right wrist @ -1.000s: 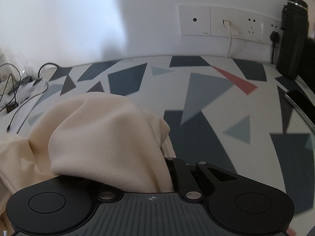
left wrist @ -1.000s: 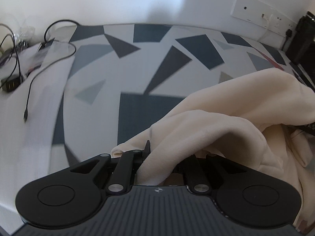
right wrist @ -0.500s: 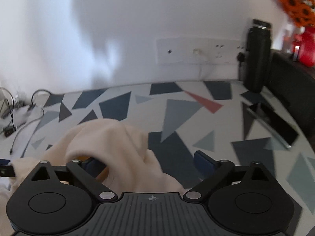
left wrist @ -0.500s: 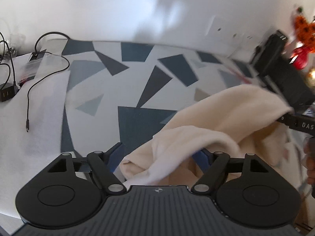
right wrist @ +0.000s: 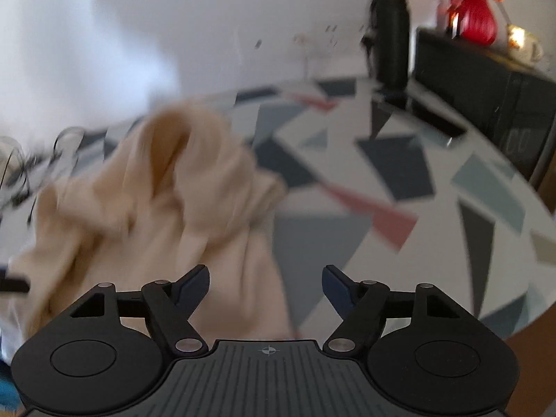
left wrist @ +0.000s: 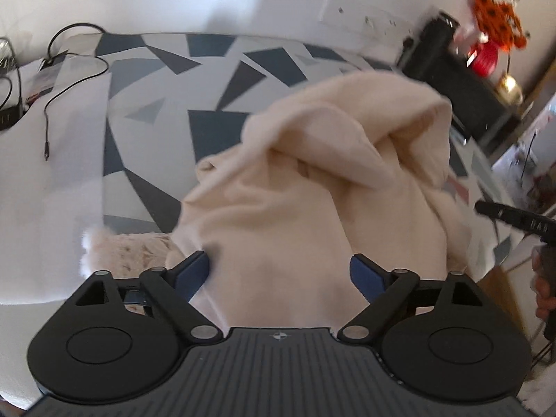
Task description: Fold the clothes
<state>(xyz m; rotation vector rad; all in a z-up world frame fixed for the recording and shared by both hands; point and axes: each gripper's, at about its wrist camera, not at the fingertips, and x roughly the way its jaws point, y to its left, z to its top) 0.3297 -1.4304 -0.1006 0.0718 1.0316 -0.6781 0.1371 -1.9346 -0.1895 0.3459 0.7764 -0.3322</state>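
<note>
A cream garment (left wrist: 312,180) lies bunched in a heap on a table with a cloth of grey and blue triangles (left wrist: 215,69). My left gripper (left wrist: 279,271) is open, its blue-padded fingers spread to either side of the near fold without pinching it. In the right wrist view the same cream garment (right wrist: 166,201) is blurred, to the left and ahead. My right gripper (right wrist: 266,283) is open too, with only the garment's near edge showing between its fingers. The other gripper's black tip (left wrist: 504,215) shows at the right edge of the left wrist view.
Black cables (left wrist: 69,69) trail over the table's far left. A black bottle (right wrist: 391,34) stands by the wall sockets at the back right, next to a dark cabinet (right wrist: 486,83) with a red vase (right wrist: 474,17). A fluffy pale item (left wrist: 128,250) lies near left.
Both grippers were shut on the cream garment a second ago; they have opened, let it drop in a heap and pulled back and up.
</note>
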